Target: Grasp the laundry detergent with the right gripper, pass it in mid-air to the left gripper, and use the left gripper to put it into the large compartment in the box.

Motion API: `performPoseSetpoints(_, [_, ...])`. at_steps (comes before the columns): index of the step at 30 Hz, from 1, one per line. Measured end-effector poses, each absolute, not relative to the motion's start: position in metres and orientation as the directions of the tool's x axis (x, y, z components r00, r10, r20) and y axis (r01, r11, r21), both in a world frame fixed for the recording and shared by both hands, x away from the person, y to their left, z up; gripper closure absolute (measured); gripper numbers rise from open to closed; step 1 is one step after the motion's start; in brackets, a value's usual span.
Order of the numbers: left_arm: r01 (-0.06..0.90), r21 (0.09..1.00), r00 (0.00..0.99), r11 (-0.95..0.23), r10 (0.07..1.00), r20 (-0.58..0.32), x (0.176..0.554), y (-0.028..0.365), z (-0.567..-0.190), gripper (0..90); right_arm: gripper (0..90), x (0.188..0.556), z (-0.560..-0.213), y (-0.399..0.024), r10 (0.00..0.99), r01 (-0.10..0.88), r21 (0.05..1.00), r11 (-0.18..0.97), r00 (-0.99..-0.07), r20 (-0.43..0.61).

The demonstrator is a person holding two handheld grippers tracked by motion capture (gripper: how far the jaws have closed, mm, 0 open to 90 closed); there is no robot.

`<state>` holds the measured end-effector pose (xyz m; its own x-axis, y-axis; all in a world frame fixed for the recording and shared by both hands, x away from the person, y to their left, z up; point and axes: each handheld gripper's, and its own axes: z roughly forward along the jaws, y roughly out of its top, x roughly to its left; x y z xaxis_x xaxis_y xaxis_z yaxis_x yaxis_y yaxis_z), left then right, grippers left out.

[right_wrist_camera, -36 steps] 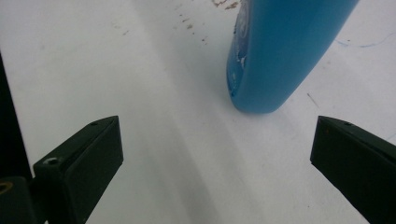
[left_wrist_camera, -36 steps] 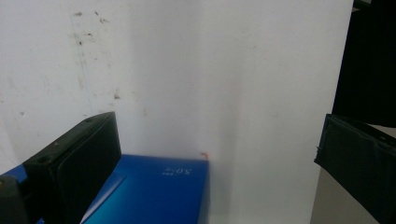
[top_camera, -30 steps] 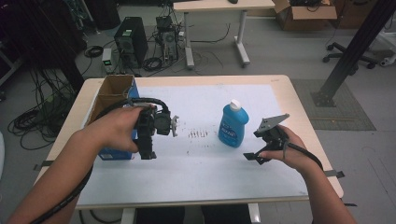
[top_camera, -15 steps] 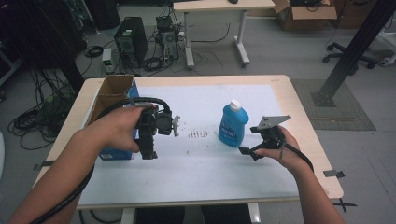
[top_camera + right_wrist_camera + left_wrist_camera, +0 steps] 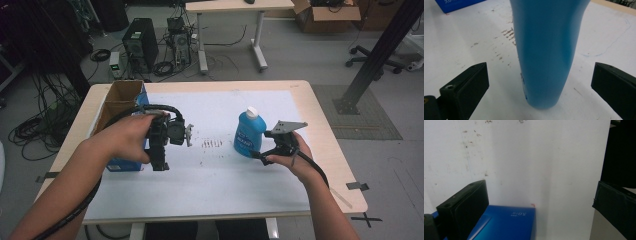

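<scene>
Bottle (image 5: 546, 50) is standing between our right gripper's (image 5: 540, 85) wide-apart jaws; our left gripper (image 5: 541, 205) is gaping over the box (image 5: 504, 223).

blue bottle (image 5: 546, 50) top cut off | label blurred (unreadable)

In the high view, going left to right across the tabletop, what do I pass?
Cardboard box → left gripper → stained patch on the white sheet → blue bottle → right gripper.

Blue box (image 5: 506, 225) bears small white print, partly legible: "50".
</scene>
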<state>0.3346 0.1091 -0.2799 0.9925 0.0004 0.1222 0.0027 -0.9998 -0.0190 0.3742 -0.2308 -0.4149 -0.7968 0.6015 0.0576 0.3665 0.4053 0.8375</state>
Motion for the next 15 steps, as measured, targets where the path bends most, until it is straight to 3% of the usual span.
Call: performPoseSetpoints(15, [0.014,-0.019,0.993,-1.0,0.011,0.118,0.334,0.113,-0.282,0.2,0.6,0.383,-0.426,-0.214,0.648,0.381,0.857,0.347,-0.758,0.075])
